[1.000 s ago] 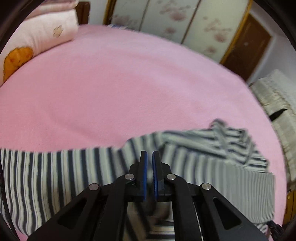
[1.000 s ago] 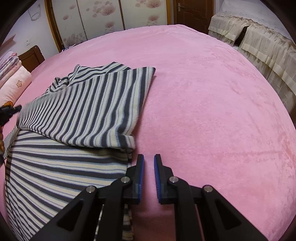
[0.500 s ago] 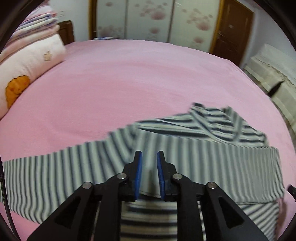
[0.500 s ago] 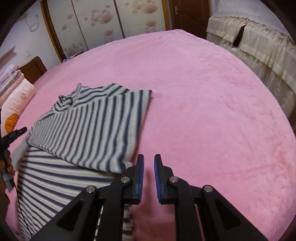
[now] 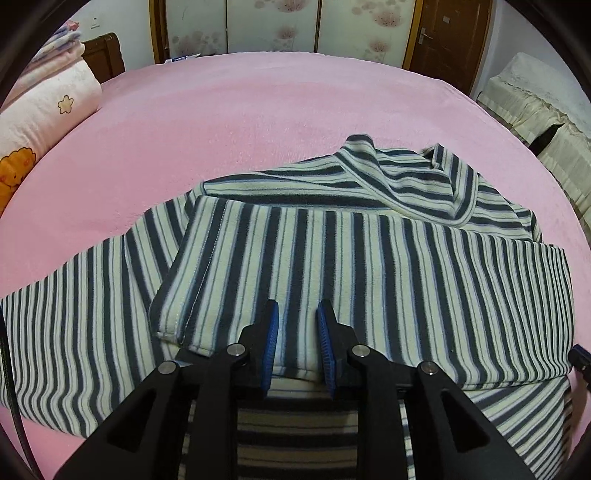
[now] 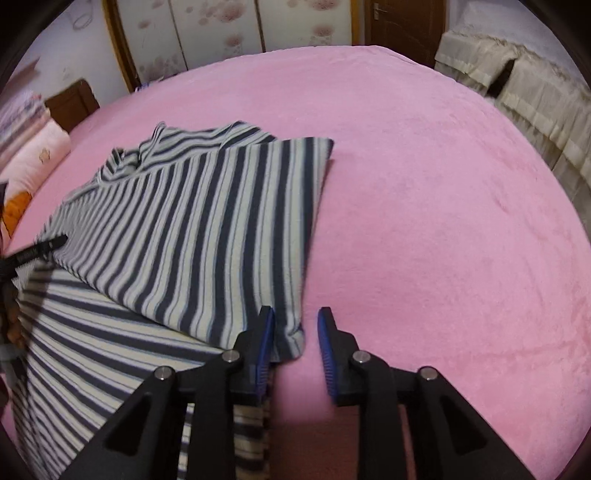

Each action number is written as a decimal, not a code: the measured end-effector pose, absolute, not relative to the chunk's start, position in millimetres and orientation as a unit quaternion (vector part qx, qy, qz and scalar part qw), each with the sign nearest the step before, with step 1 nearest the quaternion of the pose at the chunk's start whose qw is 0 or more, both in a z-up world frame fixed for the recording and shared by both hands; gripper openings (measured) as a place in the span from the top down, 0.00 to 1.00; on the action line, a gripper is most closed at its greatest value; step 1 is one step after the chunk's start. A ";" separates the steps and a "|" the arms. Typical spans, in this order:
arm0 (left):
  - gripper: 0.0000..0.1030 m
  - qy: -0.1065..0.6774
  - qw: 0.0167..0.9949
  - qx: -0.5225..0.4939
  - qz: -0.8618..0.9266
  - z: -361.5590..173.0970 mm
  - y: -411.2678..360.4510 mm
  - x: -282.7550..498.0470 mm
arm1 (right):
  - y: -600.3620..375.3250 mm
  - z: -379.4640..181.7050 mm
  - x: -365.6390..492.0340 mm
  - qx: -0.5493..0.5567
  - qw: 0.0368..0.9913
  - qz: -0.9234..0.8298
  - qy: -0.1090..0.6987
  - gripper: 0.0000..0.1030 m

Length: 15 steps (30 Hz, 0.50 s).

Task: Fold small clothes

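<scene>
A small shirt (image 5: 369, 266) with dark and cream stripes lies on the pink bed (image 5: 258, 110), collar (image 5: 443, 177) at the far side. One side flap is folded flat across its body. My left gripper (image 5: 297, 332) hovers over the near edge of that flap; its jaws are opening, the cloth lies under them and the pads do not press on it. In the right wrist view the shirt (image 6: 192, 229) fills the left half. My right gripper (image 6: 295, 332) is at the flap's near right corner, jaws opening, with the corner loose between them.
Pink pillows and folded blankets (image 5: 48, 107) are stacked at the far left by a wooden headboard (image 5: 105, 55). Flowered wardrobe doors (image 5: 273, 26) and a brown door (image 5: 447, 37) stand behind the bed. A beige-covered sofa (image 6: 528, 96) runs along the right. Bare pink bedding (image 6: 443, 221) spreads right of the shirt.
My left gripper swung across the shirt and its jaws parted, leaving the folded flap flat on the body. The right gripper's jaws widened at the flap's corner.
</scene>
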<state>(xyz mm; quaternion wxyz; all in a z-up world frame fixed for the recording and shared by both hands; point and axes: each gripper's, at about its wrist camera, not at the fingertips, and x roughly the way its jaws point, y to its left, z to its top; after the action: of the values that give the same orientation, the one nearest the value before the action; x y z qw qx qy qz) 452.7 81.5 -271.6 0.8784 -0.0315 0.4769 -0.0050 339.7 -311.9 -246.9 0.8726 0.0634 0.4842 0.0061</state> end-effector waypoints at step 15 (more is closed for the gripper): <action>0.50 0.480 0.874 -0.079 0.012 -260.7 89.8 487.7 | -306.7 -222.8 440.5 0.073 0.891 0.018 0.448 0.78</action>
<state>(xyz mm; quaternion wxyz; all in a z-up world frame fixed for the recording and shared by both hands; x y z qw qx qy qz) 487.7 89.8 -260.7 0.8737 -0.0790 0.4799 0.0122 440.5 -306.7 -222.8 0.8908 0.0732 0.4482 0.0181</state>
